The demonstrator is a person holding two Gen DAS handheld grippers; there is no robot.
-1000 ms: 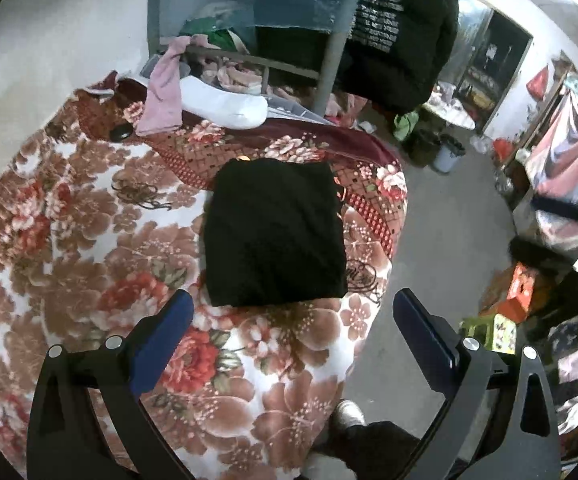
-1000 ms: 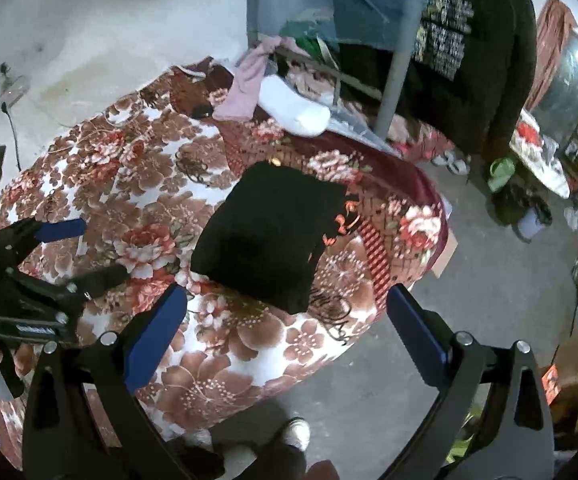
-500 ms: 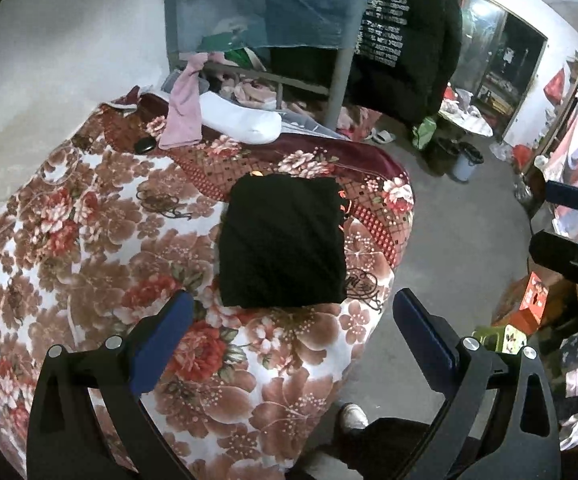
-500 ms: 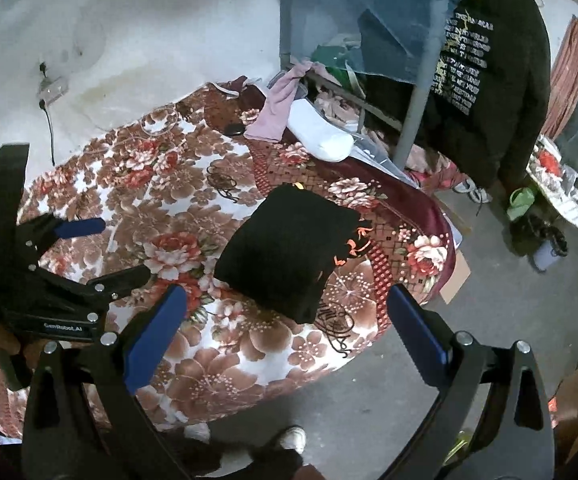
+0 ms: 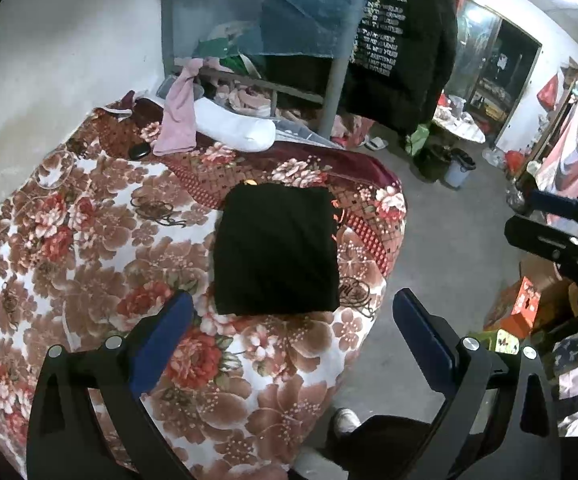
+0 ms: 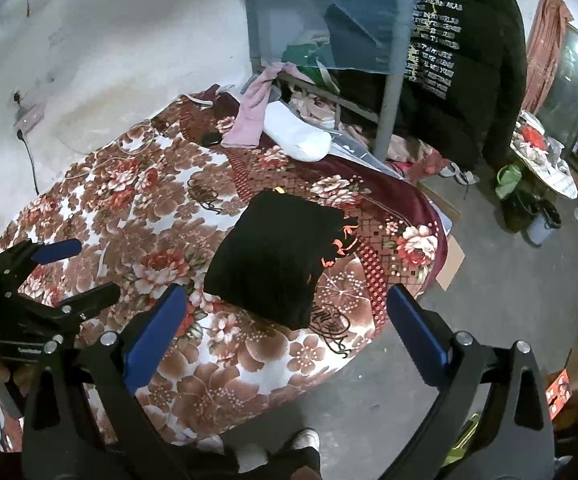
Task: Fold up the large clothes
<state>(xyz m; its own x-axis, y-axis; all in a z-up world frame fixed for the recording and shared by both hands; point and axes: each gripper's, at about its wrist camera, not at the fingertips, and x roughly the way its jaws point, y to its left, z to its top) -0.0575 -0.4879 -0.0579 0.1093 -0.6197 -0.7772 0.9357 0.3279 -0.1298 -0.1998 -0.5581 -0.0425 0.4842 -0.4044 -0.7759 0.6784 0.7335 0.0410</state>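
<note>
We judge the folding itself finished: the one black garment (image 5: 276, 250) lies as a neat squared bundle on the flowered blanket (image 5: 89, 240), near the bed's foot corner. Our left gripper (image 5: 289, 328) and right gripper (image 6: 287, 322) both hang above and short of it, jaws spread wide, holding nothing. If anything is left, it is to square an edge or lift the bundle away, which would call for coming down low and closing on the thick folded side, where orange print shows. By our count: one folded garment, two grippers, one white pillow (image 5: 235, 126) at the head with one pink cloth (image 5: 179, 120) beside it, one small dark object (image 5: 139, 151), and one black jacket (image 5: 401, 52) hanging behind.
</note>
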